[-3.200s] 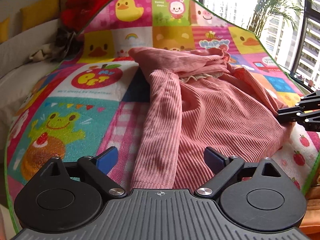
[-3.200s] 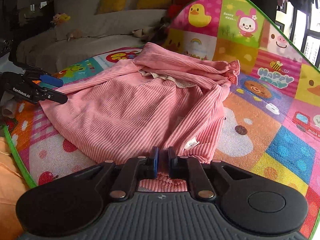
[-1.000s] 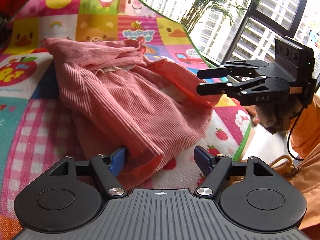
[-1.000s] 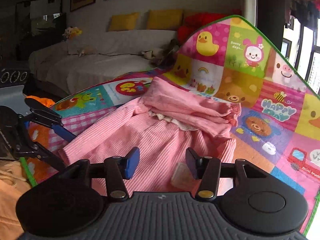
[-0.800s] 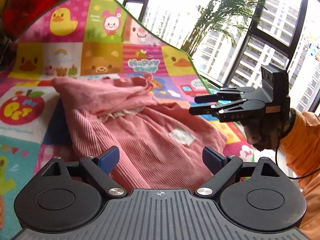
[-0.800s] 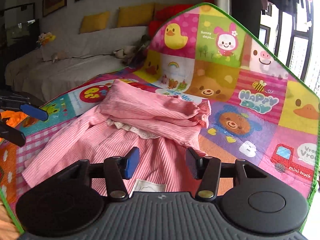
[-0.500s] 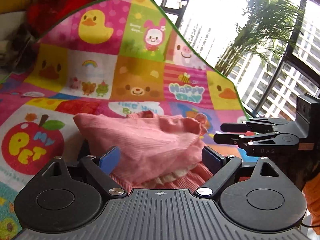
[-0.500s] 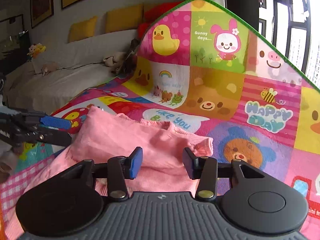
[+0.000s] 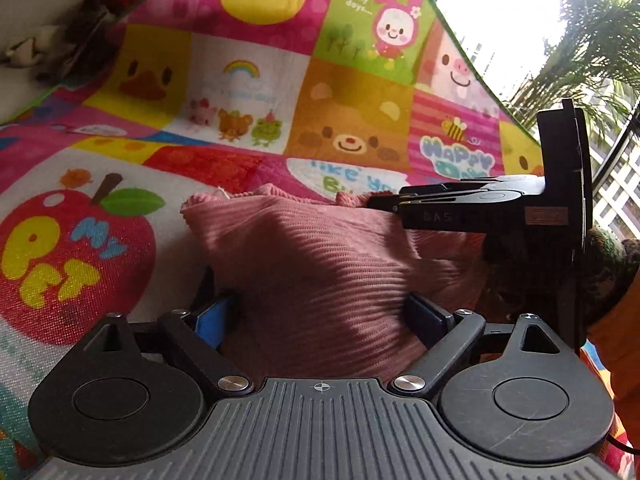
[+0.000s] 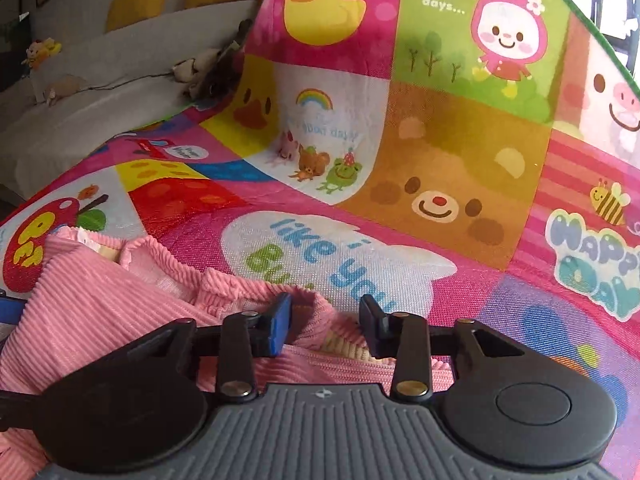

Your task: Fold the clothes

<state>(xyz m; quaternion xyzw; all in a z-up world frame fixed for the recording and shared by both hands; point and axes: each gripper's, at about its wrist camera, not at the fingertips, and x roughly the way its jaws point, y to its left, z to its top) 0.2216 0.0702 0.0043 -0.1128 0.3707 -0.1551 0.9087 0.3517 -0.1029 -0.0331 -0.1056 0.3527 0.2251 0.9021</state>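
Garment: pink ribbed corduroy piece, bunched and partly folded, lying on the play mat; fills the centre of the left wrist view and the lower left of the right wrist view
Garment edge: ruffled hem at the far side, toward 12 o'clock, with a cream lining showing in the openings
Play mat: patchwork cartoon mat with duck, rabbit, bear, rainbow, apple and bee panels; flat under the garment, its far part curving upward at 12 o'clock; green trim along the edge
Left gripper: fingers spread wide, blue pads flanking a mound of the pink fabric; the cloth lies between the pads, and whether they touch it cannot be told
Right gripper: jaws closing, a gap between the pads; a fold of the ruffled hem lies between them, against the left-hand blue pad and short of the other
Right gripper, from the left wrist view: black body at 3 o'clock, fingertips reaching over the far right corner of the garment
Hand: dark knitted glove behind the right gripper, orange sleeve below it at 4 o'clock
Sofa: pale sofa at 10 o'clock in the right wrist view, yellow cushions along its back, small soft toys on the seat
Window: bright glazing with a palm plant at 2 o'clock in the left wrist view
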